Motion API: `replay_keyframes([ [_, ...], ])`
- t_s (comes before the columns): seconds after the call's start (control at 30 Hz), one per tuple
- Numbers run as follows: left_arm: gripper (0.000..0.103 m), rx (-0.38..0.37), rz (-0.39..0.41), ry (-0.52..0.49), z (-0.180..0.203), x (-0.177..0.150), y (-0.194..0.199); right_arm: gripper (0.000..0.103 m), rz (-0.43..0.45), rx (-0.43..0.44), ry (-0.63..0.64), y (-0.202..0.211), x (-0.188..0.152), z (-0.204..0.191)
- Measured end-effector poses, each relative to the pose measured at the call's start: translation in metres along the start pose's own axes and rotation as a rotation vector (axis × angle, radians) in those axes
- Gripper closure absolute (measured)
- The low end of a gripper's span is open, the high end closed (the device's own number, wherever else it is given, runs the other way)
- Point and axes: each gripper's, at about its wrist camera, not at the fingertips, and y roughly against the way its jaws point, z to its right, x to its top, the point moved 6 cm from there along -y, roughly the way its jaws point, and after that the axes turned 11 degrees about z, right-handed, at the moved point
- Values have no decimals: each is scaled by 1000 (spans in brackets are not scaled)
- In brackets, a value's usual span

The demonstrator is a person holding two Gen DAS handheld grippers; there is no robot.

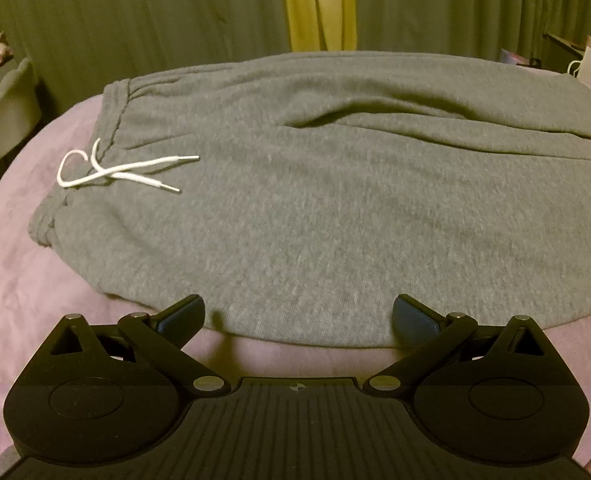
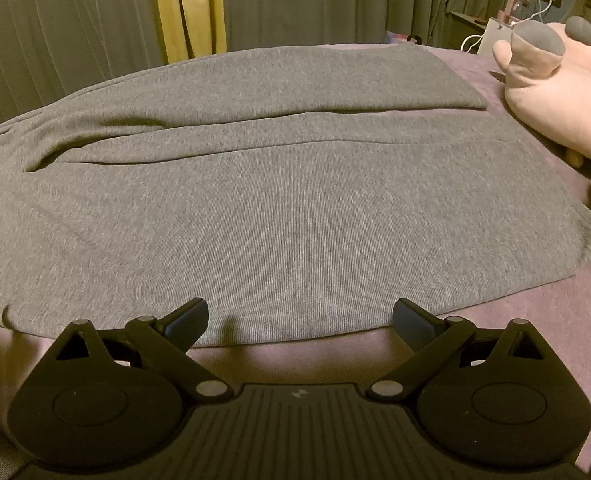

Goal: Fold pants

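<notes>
Covering the bed (image 1: 35,280) is a mauve blanket, and behind the far edge of the bed grey-green curtains (image 2: 315,0) are hung, with a yellow strip of curtain (image 1: 319,4) between them. A pale pink plush toy (image 2: 555,96) is laid at the right side of the bed, and a white charger with cables (image 2: 495,34) is seen beyond it. A pale chair (image 1: 7,108) is placed off the left side.

The pants (image 1: 315,200) are spread flat on the bed, grey and of a soft knit. The waistband (image 1: 115,100) is turned to the left side, and a white drawstring (image 1: 115,172) is lying loose on the cloth. Both legs are stretched toward the right side, the far leg (image 2: 295,76) beside the near leg (image 2: 295,220), with a fold between them.

The left hand-held gripper (image 1: 298,316) is held at the near hem of the pants, its jaws apart and empty. The right hand-held gripper (image 2: 300,318) is held the same way at the near edge of the near leg, its jaws apart as well.
</notes>
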Motion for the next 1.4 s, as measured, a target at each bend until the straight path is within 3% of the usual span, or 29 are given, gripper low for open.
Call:
replay_keyframes([
  [1.4,0,-1,-26,21,-1,-2,-2,4,1,0,-1,1,0,0],
])
